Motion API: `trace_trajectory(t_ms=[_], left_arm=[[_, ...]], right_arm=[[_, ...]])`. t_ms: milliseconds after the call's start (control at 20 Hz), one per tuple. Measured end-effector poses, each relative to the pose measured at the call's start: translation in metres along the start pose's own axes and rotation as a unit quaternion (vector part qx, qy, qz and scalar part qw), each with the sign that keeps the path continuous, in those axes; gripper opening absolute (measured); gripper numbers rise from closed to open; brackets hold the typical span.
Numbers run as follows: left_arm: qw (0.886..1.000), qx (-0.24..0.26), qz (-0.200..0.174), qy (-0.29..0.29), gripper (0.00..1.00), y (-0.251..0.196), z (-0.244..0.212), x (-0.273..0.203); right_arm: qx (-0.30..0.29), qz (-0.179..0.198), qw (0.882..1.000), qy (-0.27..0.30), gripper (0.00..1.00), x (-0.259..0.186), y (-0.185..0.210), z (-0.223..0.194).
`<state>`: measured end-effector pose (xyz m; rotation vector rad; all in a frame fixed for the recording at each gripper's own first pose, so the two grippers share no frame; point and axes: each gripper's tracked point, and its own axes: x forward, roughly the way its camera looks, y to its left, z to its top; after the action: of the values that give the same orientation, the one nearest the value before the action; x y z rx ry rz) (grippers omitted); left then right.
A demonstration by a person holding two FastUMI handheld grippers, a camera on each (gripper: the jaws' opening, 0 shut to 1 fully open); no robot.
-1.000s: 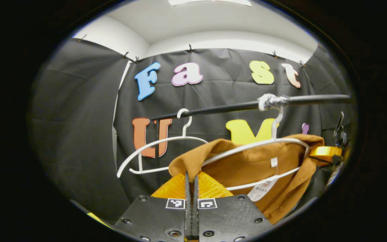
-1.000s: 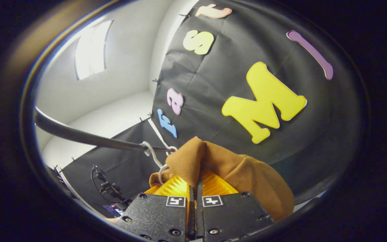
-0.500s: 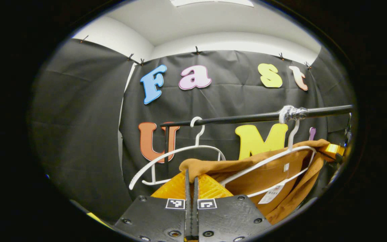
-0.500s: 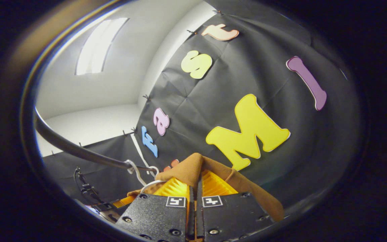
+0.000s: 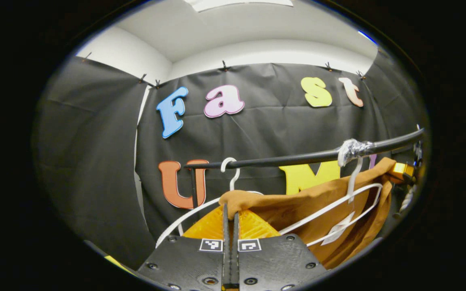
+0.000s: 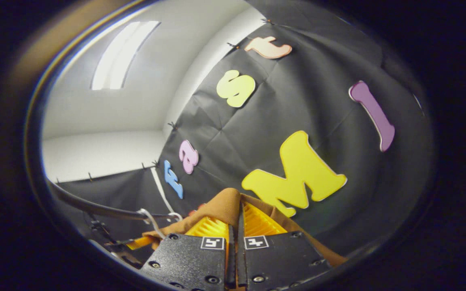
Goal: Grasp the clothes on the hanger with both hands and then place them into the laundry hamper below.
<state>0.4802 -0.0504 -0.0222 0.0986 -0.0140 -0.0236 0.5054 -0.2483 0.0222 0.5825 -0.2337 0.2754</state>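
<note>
A brown garment (image 5: 310, 210) hangs stretched across a white hanger (image 5: 338, 206) whose hook sits on a taped spot of the black rail (image 5: 281, 159). My left gripper (image 5: 229, 208) is shut on the garment's left shoulder fold at the bottom of the left gripper view. In the right gripper view, my right gripper (image 6: 238, 206) is shut on the garment's (image 6: 225, 206) other shoulder fold. Far right in the left gripper view, the right gripper (image 5: 402, 171) shows at the cloth's end.
A second, bare white hanger (image 5: 200, 210) hangs on the rail's left end, just behind my left fingers. The rail (image 6: 95, 208) crosses the lower left of the right gripper view. White ceiling and a light panel (image 6: 123, 52) lie above.
Both grippers have stayed shut on the garment. The cloth is pulled flatter between them and sits higher against the rail; the right gripper view has tilted, with the rail sinking lower in it.
</note>
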Motion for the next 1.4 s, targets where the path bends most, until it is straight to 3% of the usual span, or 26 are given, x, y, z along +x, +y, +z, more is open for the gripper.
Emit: trace_trajectory(t_ms=[50, 250, 300, 350, 400, 500, 550, 650, 700, 800, 850, 950, 1050, 1150, 1200, 1300, 1350, 1400], left_arm=[[1.000, -0.006, 0.000, 0.005, 0.00, 0.001, -0.004, 0.002], [0.999, -0.012, -0.004, 0.030, 0.00, 0.009, -0.024, 0.005], [0.999, -0.012, -0.010, 0.040, 0.05, 0.008, -0.030, 0.006], [0.999, -0.011, -0.010, 0.046, 0.00, 0.010, -0.036, 0.006], [0.999, -0.012, -0.012, 0.051, 0.05, 0.011, -0.039, 0.005], [0.998, -0.023, -0.018, 0.055, 0.00, 0.012, -0.048, 0.009], [0.997, -0.032, -0.023, 0.059, 0.05, 0.011, -0.053, 0.009], [0.996, -0.039, -0.034, 0.072, 0.05, 0.011, -0.066, 0.010], [0.996, -0.041, -0.040, 0.075, 0.00, 0.010, -0.071, 0.011], [0.994, -0.060, -0.053, 0.069, 0.05, 0.008, -0.070, 0.013], [0.993, -0.076, -0.065, 0.069, 0.00, 0.003, -0.071, 0.013], [0.990, -0.090, -0.082, 0.077, 0.05, 0.002, -0.073, 0.014], [0.985, -0.109, -0.107, 0.077, 0.00, 0.001, -0.066, 0.018], [0.974, -0.139, -0.152, 0.096, 0.04, -0.002, -0.067, 0.022], [0.970, -0.144, -0.168, 0.102, 0.00, -0.001, -0.067, 0.024], [0.963, -0.149, -0.199, 0.106, 0.05, 0.002, -0.064, 0.026], [0.960, -0.153, -0.210, 0.109, 0.00, 0.003, -0.062, 0.028], [0.958, -0.156, -0.214, 0.109, 0.05, 0.005, -0.061, 0.032]], right_arm=[[-0.027, -0.013, 1.000, 0.008, 0.05, 0.001, -0.003, -0.001], [-0.108, -0.050, 0.992, 0.039, 0.05, 0.010, -0.012, -0.014], [-0.135, -0.066, 0.987, 0.053, 0.05, 0.011, -0.019, -0.018], [-0.138, -0.066, 0.987, 0.056, 0.05, 0.012, -0.018, -0.020], [-0.133, -0.072, 0.986, 0.063, 0.05, 0.014, -0.018, -0.023], [-0.114, -0.075, 0.988, 0.077, 0.05, 0.016, -0.022, -0.031], [-0.098, -0.075, 0.989, 0.086, 0.05, 0.016, -0.026, -0.036], [-0.047, -0.071, 0.990, 0.110, 0.05, 0.016, -0.029, -0.048], [-0.014, -0.069, 0.991, 0.118, 0.05, 0.016, -0.033, -0.051], [0.069, -0.050, 0.988, 0.127, 0.06, 0.014, -0.032, -0.054], [0.103, -0.048, 0.985, 0.132, 0.05, 0.014, -0.034, -0.055], [0.161, -0.042, 0.976, 0.142, 0.05, 0.013, -0.033, -0.058], [0.197, -0.022, 0.970, 0.144, 0.05, 0.016, -0.031, -0.058], [0.244, 0.004, 0.957, 0.155, 0.05, 0.018, -0.029, -0.058], [0.263, 0.014, 0.951, 0.165, 0.05, 0.022, -0.030, -0.061], [0.279, 0.028, 0.942, 0.181, 0.05, 0.029, -0.031, -0.065], [0.290, 0.033, 0.938, 0.185, 0.05, 0.034, -0.030, -0.066], [0.293, 0.031, 0.938, 0.185, 0.05, 0.038, -0.032, -0.066]])
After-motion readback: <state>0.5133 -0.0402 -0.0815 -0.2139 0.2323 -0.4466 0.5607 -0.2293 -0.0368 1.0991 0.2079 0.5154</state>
